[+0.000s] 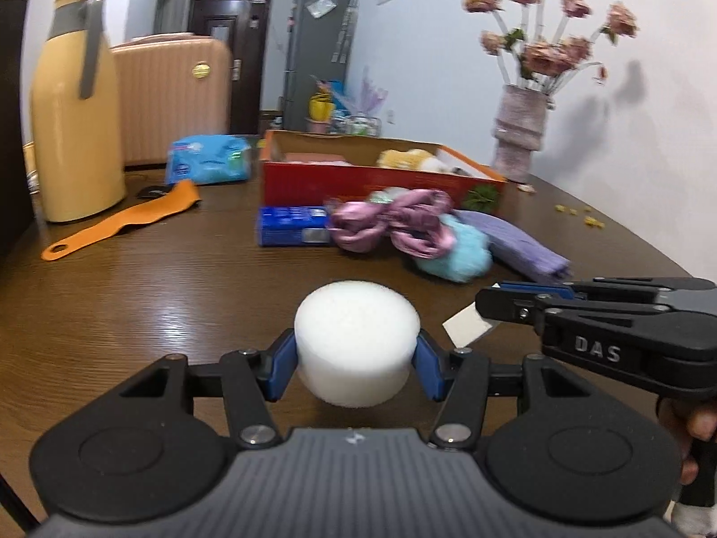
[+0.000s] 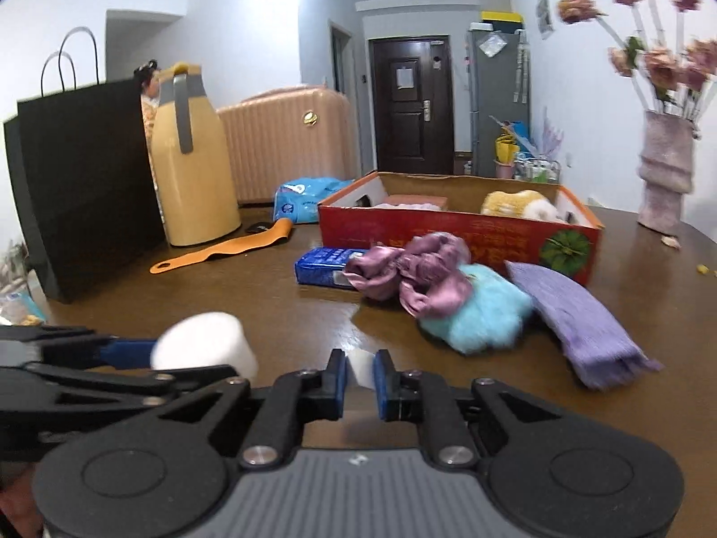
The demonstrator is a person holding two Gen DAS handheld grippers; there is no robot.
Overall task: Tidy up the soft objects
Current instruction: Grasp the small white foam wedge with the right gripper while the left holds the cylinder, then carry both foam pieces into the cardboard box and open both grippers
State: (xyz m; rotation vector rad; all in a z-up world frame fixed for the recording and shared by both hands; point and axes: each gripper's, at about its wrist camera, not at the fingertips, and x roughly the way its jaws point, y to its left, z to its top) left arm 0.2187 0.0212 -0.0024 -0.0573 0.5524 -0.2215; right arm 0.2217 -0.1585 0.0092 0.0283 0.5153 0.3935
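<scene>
My left gripper [image 1: 357, 349] is shut on a white foam cylinder [image 1: 357, 336], its blue pads pressing both sides; the cylinder [image 2: 204, 340] also shows at the left of the right wrist view. My right gripper [image 2: 360, 372] is shut on a thin white pad [image 2: 360, 365], and that pad [image 1: 466, 327] sticks out of its tips [image 1: 486, 302]. Ahead on the table lie a pink satin bow [image 1: 394, 219], a blue fluffy piece [image 1: 452, 255] and a purple cloth [image 1: 524, 246]. Behind them stands a red cardboard box [image 1: 358, 181] with a yellow plush [image 1: 403, 159] inside.
A blue tissue packet [image 1: 291, 224] lies in front of the box. At the left are a yellow jug [image 1: 76, 134], an orange strap [image 1: 125, 219] and a black paper bag [image 2: 89, 179]. A vase of flowers [image 1: 520, 134] stands at the back right.
</scene>
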